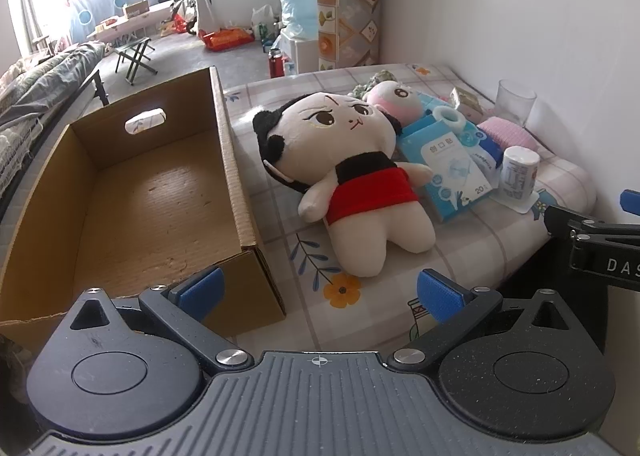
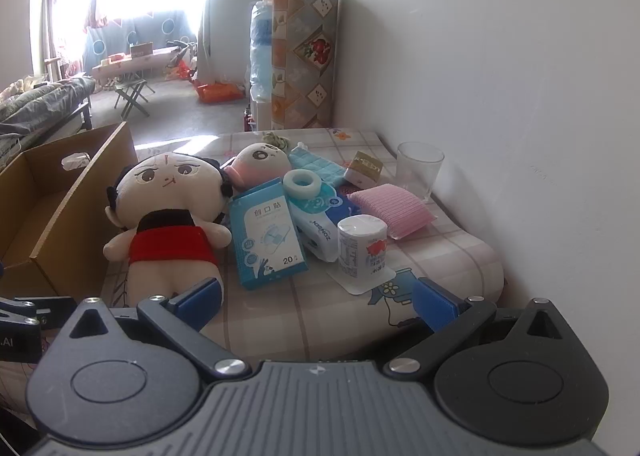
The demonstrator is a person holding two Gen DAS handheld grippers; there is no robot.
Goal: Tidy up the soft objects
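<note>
A large plush doll point(image 1: 352, 172) with black hair and a red top lies on its back on the table, beside an empty cardboard box point(image 1: 132, 196). It also shows in the right wrist view point(image 2: 168, 216), next to the box point(image 2: 60, 208). A smaller pink plush point(image 1: 394, 96) point(image 2: 260, 162) lies behind it. A pink sponge point(image 2: 390, 214) and a blue cloth point(image 2: 316, 166) lie among the clutter. My left gripper point(image 1: 320, 294) is open and empty, just in front of the doll's legs. My right gripper point(image 2: 318, 298) is open and empty at the table's front edge.
A blue plaster box point(image 2: 268, 232), a tissue pack point(image 2: 320, 224), a tape roll point(image 2: 302, 182), a yogurt cup point(image 2: 362, 246), a small carton point(image 2: 364, 170) and a glass point(image 2: 418, 170) crowd the table's right side by the white wall. The right gripper's body point(image 1: 600, 248) shows at the left view's right edge.
</note>
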